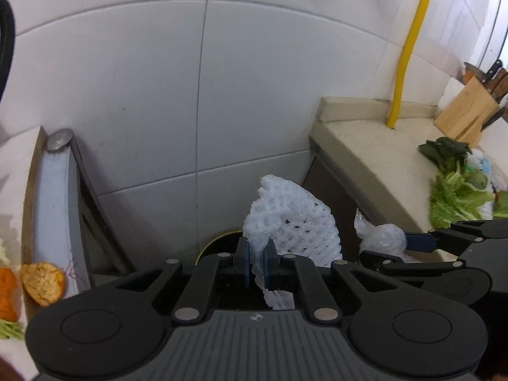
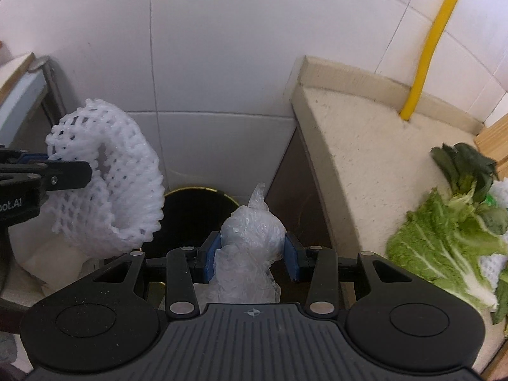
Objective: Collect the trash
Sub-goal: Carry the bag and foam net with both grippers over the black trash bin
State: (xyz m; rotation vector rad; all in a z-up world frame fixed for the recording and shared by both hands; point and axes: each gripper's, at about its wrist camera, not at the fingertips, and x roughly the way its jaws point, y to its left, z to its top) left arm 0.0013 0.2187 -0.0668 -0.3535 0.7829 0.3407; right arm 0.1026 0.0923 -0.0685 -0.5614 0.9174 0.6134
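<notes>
Left gripper (image 1: 256, 262): I am pinching the foam net (image 1: 295, 219) between my two blue pads (image 1: 244, 262), which are standing close together with only a thin fold of net between them.
Foam net: it is rising from my left pads as a white mesh sleeve, its long axis running up and slightly to the right in the left wrist view; a short tail is hanging below the pads. In the right wrist view the net (image 2: 108, 184) is curling into a ring with its open mouth facing that camera.
Right gripper (image 2: 251, 255): I am holding a crumpled clear bag (image 2: 250, 244); the blue pads (image 2: 211, 254) are pressing on its two sides at a middling width.
Clear bag: its long axis is standing upright, with a twisted tip pointing up toward the wall (image 2: 222, 47) and a looser skirt spreading below the pads.
Bin (image 2: 197, 209): a dark round opening with a yellowish rim is lying below and beyond both grippers, in the gap between the counter (image 2: 365, 165) and the unit on the left; net and bag are both hanging above it, the bag in front of its right edge.
Counter: I am seeing leafy greens (image 2: 444, 241) lying on its pale top at the right, a yellow pipe (image 2: 428, 47) rising from its back corner, and a knife block (image 1: 466, 111) farther right.
Left surface: an orange peel (image 1: 43, 282) is lying beside a pale blue strip (image 1: 55, 216).
</notes>
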